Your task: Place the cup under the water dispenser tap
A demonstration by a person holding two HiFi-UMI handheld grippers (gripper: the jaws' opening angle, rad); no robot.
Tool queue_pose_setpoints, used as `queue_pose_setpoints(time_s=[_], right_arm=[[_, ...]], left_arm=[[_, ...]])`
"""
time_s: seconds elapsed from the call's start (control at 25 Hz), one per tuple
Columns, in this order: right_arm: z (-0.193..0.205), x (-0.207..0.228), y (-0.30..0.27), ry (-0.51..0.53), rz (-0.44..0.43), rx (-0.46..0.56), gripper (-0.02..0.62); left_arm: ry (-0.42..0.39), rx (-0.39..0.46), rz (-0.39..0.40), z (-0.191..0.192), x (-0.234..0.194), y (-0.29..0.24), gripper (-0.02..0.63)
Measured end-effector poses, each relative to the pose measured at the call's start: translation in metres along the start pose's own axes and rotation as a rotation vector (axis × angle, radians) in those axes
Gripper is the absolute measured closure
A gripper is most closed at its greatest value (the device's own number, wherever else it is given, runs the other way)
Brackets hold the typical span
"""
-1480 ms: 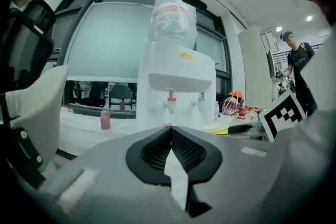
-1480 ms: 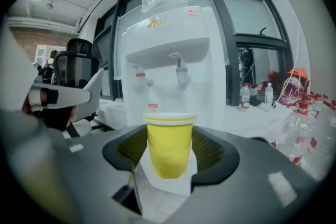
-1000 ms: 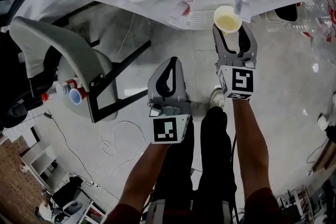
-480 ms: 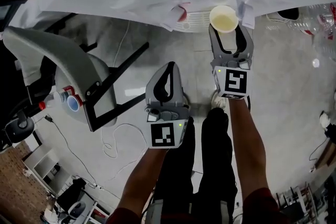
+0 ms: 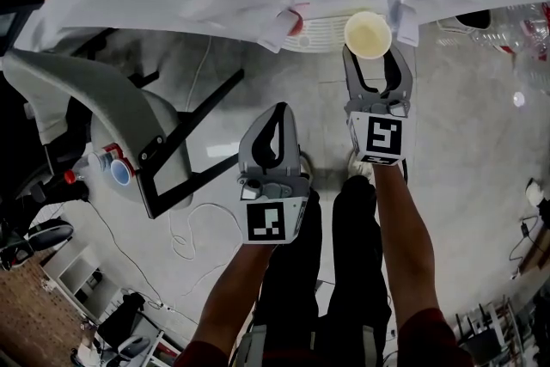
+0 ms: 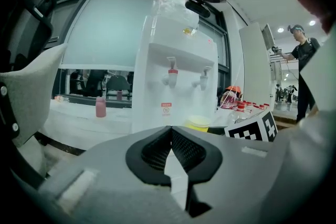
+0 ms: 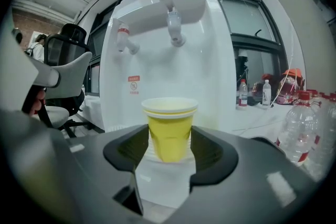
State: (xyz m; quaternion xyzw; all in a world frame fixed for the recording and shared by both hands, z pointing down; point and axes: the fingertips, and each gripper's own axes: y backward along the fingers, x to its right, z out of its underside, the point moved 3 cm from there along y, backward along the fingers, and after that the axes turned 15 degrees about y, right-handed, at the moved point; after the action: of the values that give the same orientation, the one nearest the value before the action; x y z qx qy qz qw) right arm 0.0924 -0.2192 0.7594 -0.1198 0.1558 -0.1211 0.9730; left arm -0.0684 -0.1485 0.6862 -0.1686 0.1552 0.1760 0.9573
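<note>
"So, what's changed?"
"The right gripper (image 7: 169,150), jaws closing on the cup (image 7: 169,131), has sunk. The cup hangs at the drip tray's (image 5: 322,32) right edge, nearly under the tap (image 7: 175,21). The left gripper's (image 6: 170,136) jaws are together, empty."

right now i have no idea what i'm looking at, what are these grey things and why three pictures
There is no robot here. A person holds a grey tool in each hand, each with two jaws. One picture comes from a camera on the person's head, looking down at both arms. The other two come from cameras riding on each tool, looking along its jaws. The left gripper has its jaws together, with nothing in them. The right gripper has a yellow cup between its jaws, which are closing on it. The cup sits in front of the white water dispenser, below its taps. Water bottles stand to the right.
</note>
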Motion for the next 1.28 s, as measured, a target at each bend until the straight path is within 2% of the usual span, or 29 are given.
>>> queue_pose_setpoints(time_s=[0.16, 0.36, 0.72, 0.96, 1.28], right_arm=[[0.001, -0.002, -0.003, -0.005, -0.016, -0.014, 0.353], [0.008, -0.006, 0.001, -0.025, -0.038, -0.05, 0.284], [-0.003, -0.009, 0.055, -0.024, -0.067, -0.108, 0.285], [-0.05, 0.006, 0.112, -0.027, -0.059, -0.094, 0.29], [-0.152, 0.037, 0.18, -0.026, -0.036, -0.02, 0.296]], left_arm=[[-0.007, -0.005, 0.003, 0.001, 0.0, -0.001, 0.6], [-0.006, -0.013, 0.001, 0.0, 0.001, 0.001, 0.6], [0.0, 0.007, 0.008, -0.03, 0.018, 0.015, 0.6], [-0.017, 0.028, 0.031, -0.071, 0.043, 0.035, 0.6], [-0.027, 0.078, 0.042, -0.149, 0.08, 0.075, 0.6]])
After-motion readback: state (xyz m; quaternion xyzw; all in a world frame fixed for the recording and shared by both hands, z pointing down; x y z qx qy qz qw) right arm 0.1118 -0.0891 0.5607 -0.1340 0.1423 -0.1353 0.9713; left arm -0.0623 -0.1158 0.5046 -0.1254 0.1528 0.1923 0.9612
